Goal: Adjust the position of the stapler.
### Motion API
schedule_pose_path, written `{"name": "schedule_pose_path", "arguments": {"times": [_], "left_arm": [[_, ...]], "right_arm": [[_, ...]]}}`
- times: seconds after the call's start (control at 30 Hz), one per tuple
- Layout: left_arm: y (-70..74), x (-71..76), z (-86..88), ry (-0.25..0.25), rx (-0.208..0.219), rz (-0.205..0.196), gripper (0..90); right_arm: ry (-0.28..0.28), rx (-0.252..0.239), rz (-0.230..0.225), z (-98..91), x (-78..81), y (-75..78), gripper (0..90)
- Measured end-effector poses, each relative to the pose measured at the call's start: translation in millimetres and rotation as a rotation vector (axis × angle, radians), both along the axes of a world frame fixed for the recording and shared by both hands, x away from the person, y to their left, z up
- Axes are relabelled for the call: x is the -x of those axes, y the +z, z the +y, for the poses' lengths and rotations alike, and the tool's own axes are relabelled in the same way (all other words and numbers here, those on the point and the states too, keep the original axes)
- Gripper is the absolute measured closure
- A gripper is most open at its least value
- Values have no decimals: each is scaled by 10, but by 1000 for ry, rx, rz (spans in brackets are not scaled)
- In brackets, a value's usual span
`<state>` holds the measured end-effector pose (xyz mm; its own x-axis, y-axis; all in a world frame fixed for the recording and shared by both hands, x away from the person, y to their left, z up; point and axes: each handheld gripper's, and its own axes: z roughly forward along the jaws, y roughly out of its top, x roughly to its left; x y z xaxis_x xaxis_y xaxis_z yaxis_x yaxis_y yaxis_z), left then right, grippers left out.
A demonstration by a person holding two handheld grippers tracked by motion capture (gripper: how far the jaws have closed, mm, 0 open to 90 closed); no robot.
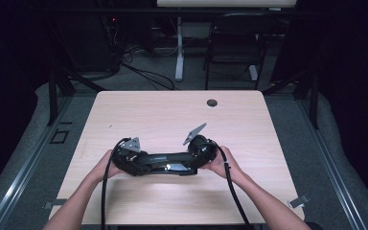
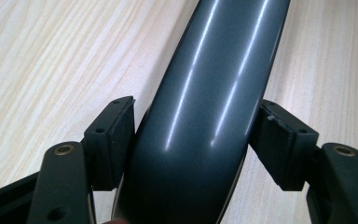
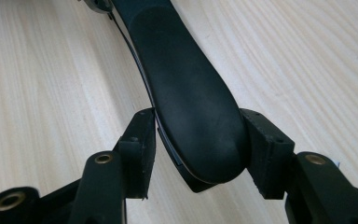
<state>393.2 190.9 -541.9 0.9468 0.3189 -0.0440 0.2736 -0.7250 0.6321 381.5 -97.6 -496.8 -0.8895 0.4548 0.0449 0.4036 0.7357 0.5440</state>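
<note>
Right now you clamp the dark curved bar [image 1: 165,158] at both ends: L gripper [image 2: 198,140] & R gripper [image 3: 198,149] each pinch it above the table [image 1: 172,115].

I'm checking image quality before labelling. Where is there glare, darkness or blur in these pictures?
High view: table evenly lit, surroundings nearly black, the dark object hard to read. Left gripper view: two bright glare streaks along the glossy object, foreground slightly soft. Right gripper view: matte end without glare, wood grain sharp.

left tongs [image 1: 141,165]: clamped, low, aimed inward | right tongs [image 1: 189,163]: clamped, low, aimed inward
</note>
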Motion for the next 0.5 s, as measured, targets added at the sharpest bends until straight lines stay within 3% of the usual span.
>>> {"name": "schedule_pose_path", "arguments": {"times": [0.2,0.5], "left_arm": [[-1,5,-10,-22,15,25,331],[-10,39,-118,-50,34,10,337]], "right_arm": [[4,7,17,-17,51,-12,500],[18,18,23,-37,98,1,506]]}}
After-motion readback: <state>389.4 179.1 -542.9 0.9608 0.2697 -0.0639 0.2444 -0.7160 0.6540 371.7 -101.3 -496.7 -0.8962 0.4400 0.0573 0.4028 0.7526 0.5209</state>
